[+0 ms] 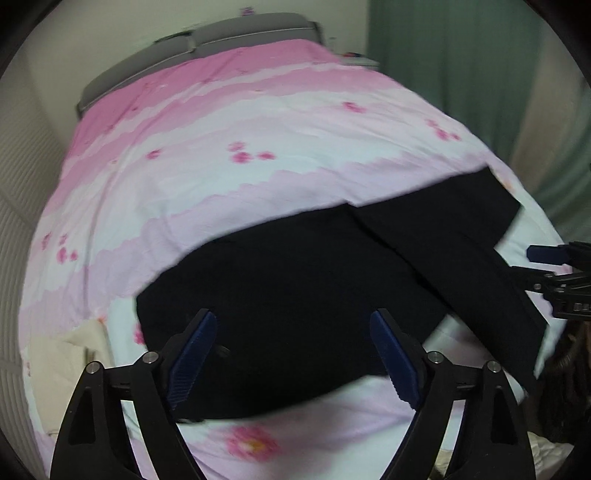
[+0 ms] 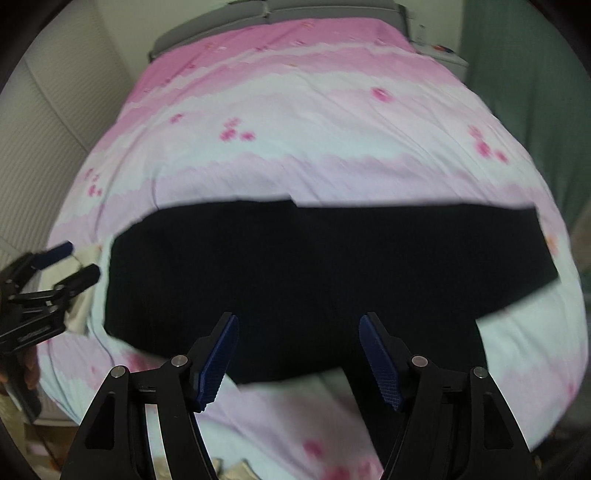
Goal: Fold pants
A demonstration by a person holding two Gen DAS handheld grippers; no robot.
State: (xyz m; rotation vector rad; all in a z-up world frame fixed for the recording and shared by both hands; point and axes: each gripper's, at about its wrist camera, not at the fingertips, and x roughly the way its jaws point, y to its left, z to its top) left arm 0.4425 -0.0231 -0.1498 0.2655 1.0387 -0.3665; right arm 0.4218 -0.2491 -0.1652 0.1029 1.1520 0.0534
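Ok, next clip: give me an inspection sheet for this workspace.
Surface: bed with pink flowered cover, lightly wrinkled.
Job's things: black pants lying flat on the cover, one layer overlapping another.
Clutter: cream cloth at the cover's edge.
Grippers: left gripper and right gripper both open, above the pants, holding nothing.
Cables: nothing seen.
Surroundings: grey headboard, green curtain, pale ribbed wall.

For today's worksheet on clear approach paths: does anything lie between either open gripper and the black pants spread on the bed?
Nothing visible does. The left gripper and right gripper both hang open above the black pants, which lie uncovered on the pink floral bedspread. A cream cloth lies off to the side, clear of both paths.
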